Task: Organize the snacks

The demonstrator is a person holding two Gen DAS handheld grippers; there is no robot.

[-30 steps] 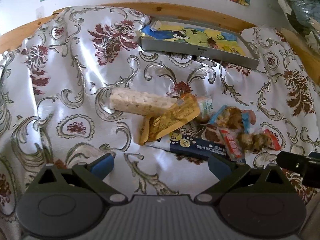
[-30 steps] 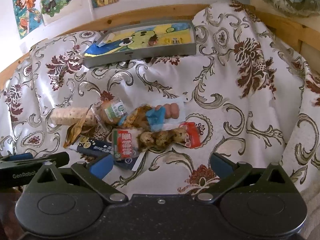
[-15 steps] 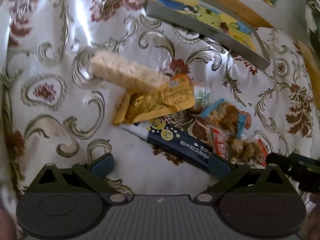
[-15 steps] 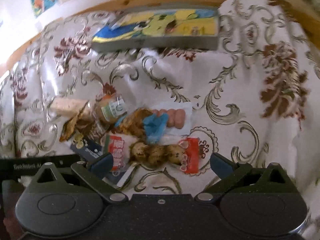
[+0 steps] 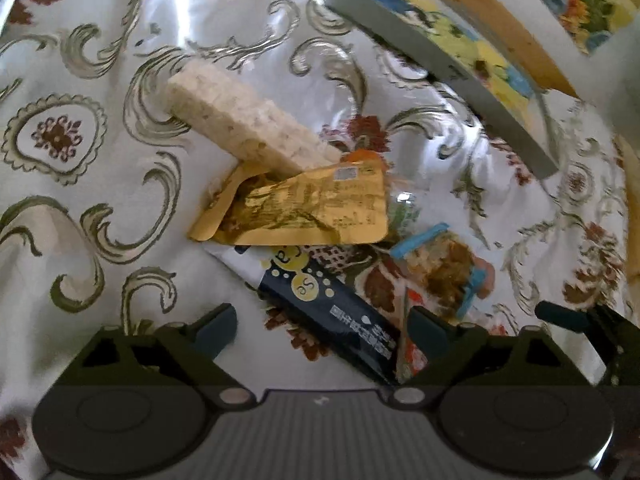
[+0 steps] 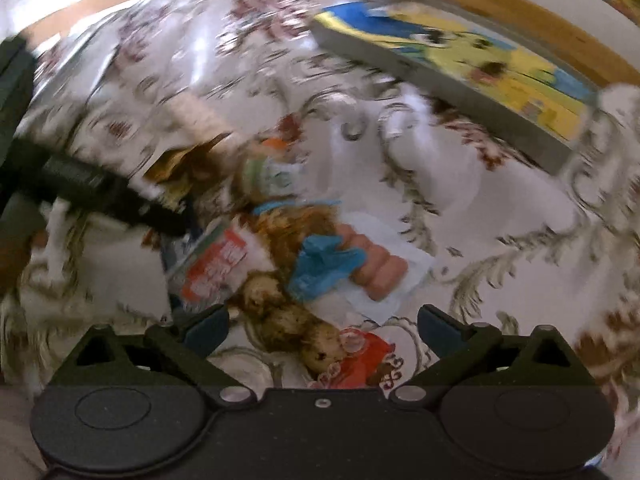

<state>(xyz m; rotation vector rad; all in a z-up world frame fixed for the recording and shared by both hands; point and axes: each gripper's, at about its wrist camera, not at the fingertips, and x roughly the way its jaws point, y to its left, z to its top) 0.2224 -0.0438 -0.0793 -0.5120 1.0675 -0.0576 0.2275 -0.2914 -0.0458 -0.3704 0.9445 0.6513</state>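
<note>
Several snack packs lie heaped on a floral cloth. In the left wrist view a pale cracker bar (image 5: 248, 128) leans on a gold pouch (image 5: 308, 208), with a dark blue pack (image 5: 340, 320) below them. My left gripper (image 5: 322, 330) is open, low over the dark blue pack. In the blurred right wrist view a brown meat snack pack (image 6: 292, 328) with red ends lies between the fingers of my open right gripper (image 6: 322, 328). A sausage pack (image 6: 376, 272) with a blue band and a red-and-white pack (image 6: 216, 268) sit just beyond.
A grey tray (image 5: 440, 76) with a yellow cartoon picture (image 6: 480, 56) lies at the far side, against a wooden rail (image 6: 480, 0). The left gripper's finger (image 6: 100, 188) crosses the left of the right wrist view. Wrinkled cloth spreads to the left and right of the heap.
Both grippers have moved down and in toward the snack heap and both views have tilted. The right wrist view is now motion-blurred. Both stay open.
</note>
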